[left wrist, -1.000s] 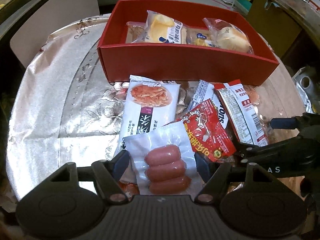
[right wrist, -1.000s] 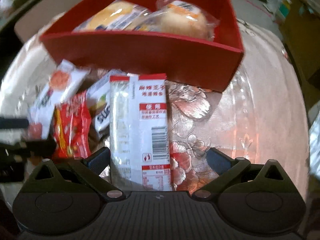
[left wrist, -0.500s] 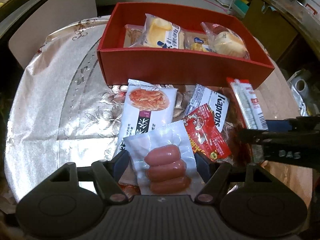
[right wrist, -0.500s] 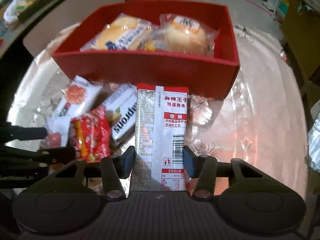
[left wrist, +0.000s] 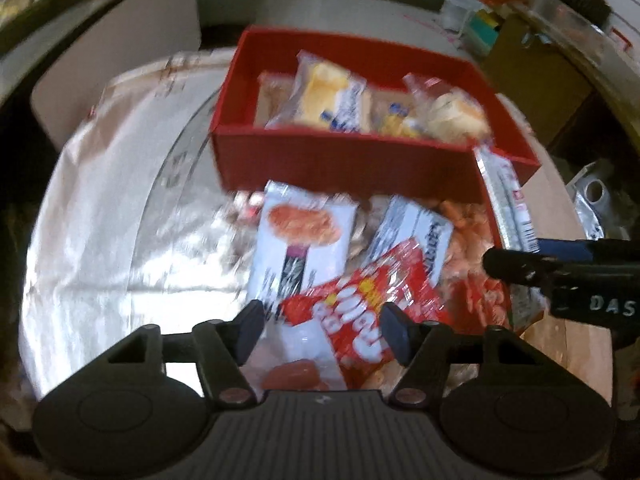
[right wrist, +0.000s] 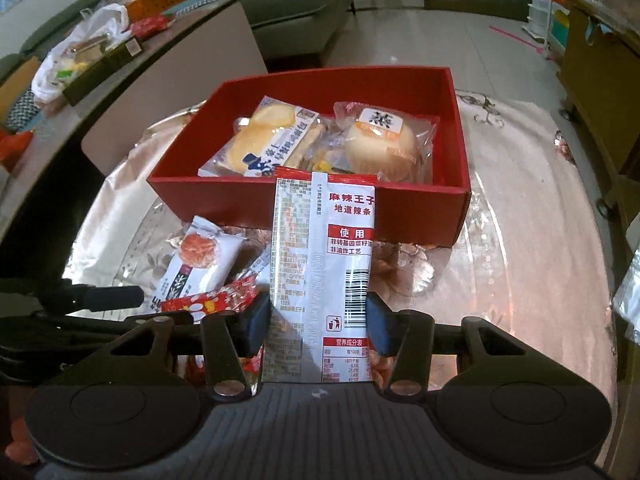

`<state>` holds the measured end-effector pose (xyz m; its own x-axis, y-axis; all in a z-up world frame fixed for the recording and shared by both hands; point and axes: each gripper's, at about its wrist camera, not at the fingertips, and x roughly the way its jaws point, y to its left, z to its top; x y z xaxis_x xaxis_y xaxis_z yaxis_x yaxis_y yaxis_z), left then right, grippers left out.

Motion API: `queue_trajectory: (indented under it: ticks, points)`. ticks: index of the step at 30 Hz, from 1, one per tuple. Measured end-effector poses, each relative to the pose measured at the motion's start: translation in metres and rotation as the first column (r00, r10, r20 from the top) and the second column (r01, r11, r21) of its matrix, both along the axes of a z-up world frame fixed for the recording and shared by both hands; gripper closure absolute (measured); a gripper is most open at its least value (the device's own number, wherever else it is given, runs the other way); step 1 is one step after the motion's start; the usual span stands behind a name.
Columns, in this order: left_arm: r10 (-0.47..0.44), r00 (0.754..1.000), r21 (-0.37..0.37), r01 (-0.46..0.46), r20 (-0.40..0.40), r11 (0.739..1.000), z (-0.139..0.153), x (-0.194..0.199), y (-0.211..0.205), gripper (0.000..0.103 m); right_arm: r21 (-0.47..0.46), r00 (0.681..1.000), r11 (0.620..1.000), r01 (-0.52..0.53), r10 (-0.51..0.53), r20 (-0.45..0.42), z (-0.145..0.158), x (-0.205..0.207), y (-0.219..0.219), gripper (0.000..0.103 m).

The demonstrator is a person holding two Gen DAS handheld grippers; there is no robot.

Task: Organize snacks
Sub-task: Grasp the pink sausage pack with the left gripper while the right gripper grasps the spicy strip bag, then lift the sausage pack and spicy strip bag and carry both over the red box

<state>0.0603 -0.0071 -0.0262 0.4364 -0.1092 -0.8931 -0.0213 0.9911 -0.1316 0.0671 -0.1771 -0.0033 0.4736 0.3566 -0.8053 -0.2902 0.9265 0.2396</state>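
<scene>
Your right gripper (right wrist: pixel 316 326) is gripping the long white strip pack (right wrist: pixel 320 272) by both long edges, holding it upright above the table's near edge, top end just short of the red box (right wrist: pixel 308 204); from the left wrist view the same pack is showing edge-on at the box's near right corner. Your left gripper (left wrist: pixel 322 326) is closing, with the sausage pack (left wrist: pixel 298 368) and a red bag (left wrist: pixel 360 320) lying between its jaws; blur is keeping me from telling whether the pads are pressing on either, so I cannot tell if anything is held there. Risks, as I am judging them: the strip pack is gripped low and standing tall, so it may be flopping or catching the box's front wall if you are carrying it in too low; the left jaws may be pinching two overlapping packs at once, and the slick film could be slipping out. Count: one box with three wrapped breads clearly showing, possibly a small fourth item between them; on the table by the box's front wall, one white noodle-picture pack (right wrist: pixel 200 264), one white bar wrapper (left wrist: pixel 412 240), one red bag, one sausage pack; one strip pack in the air.
</scene>
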Motion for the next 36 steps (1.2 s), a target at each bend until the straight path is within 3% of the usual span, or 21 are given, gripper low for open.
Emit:
queue_trajectory:
  ticks: [5,9,14,18,21,24,27,30,36]
  points:
    - [0.128,0.99,-0.042,-0.13,-0.051,0.991,-0.006,-0.02,0.023,0.038,0.02,1.0,0.999,-0.026,0.026,-0.003,0.001,-0.001,0.003,0.044]
    - [0.206,0.974,-0.101,-0.215,-0.096,0.971,-0.012,-0.039,0.033,0.026,0.045,0.999,0.998,-0.053,0.054,-0.002,0.001,-0.004,0.002,0.044]
    - [0.287,0.945,-0.084,-0.302,-0.156,0.95,-0.039,-0.036,0.017,0.024,0.061,0.997,0.995,-0.072,0.073,-0.012,-0.001,-0.007,0.0,0.044]
    - [0.303,0.949,0.018,-0.303,-0.085,0.953,-0.043,-0.039,-0.008,0.023,0.075,0.996,0.993,-0.093,0.093,-0.006,0.002,-0.012,-0.002,0.044]
    - [0.267,0.962,0.106,-0.26,-0.051,0.96,-0.043,-0.046,-0.019,0.042,0.081,0.995,0.992,-0.095,0.095,-0.004,0.004,-0.013,-0.004,0.044]
    - [0.261,0.963,0.034,-0.259,-0.066,0.965,-0.039,-0.053,-0.011,0.043,0.097,0.995,0.991,-0.095,0.095,0.007,0.008,-0.014,-0.006,0.044]
    - [0.262,0.964,0.058,-0.259,-0.047,0.964,-0.034,-0.059,-0.009,0.043,0.11,0.995,0.989,-0.097,0.095,0.022,0.013,-0.016,-0.006,0.044]
    - [0.275,0.961,0.026,-0.274,-0.013,0.961,-0.019,-0.06,-0.002,0.043,0.116,0.995,0.988,-0.1,0.096,0.036,0.018,-0.016,-0.004,0.044]
    - [0.249,0.962,0.041,-0.255,0.11,0.966,0.013,-0.053,0.0,0.043,0.124,0.995,0.988,-0.087,0.08,0.067,0.026,-0.014,-0.003,0.043]
